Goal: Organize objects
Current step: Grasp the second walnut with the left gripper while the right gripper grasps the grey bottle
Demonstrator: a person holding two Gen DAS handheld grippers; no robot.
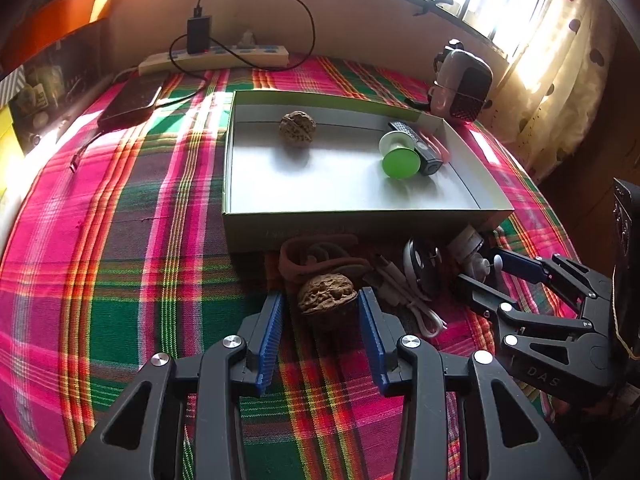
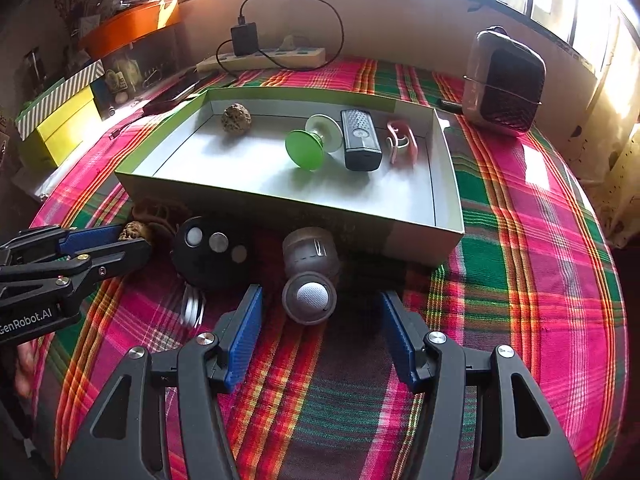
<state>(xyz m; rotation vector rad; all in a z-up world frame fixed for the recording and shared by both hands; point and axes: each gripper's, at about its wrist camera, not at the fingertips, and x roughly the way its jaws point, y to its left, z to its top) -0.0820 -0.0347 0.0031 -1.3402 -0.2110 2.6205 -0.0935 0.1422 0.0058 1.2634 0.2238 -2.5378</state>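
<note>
A walnut (image 1: 327, 294) lies on the plaid cloth between the blue pads (image 1: 272, 320) of my left gripper (image 1: 322, 298), which is open with a small gap on each side. The same walnut (image 2: 136, 231) and left gripper (image 2: 130, 242) show at the left of the right wrist view. My right gripper (image 2: 320, 314) is open around a small grey round speaker-like thing (image 2: 310, 298), and its pads stand clear of it. The right gripper (image 1: 494, 278) also appears at the right of the left wrist view. A grey box (image 1: 360, 218) with a green rim holds another walnut (image 1: 297, 126), a green spool (image 1: 400, 158) and a black device (image 2: 360, 144).
Just in front of the box (image 2: 280, 210) lie a black round gadget (image 2: 208, 252), a white cable (image 1: 404, 300) and a brown strap (image 1: 316, 256). A pink clip (image 2: 402, 146) sits in the box. At the back are a power strip (image 1: 216, 58), a phone (image 1: 132, 102) and a small heater (image 2: 506, 84).
</note>
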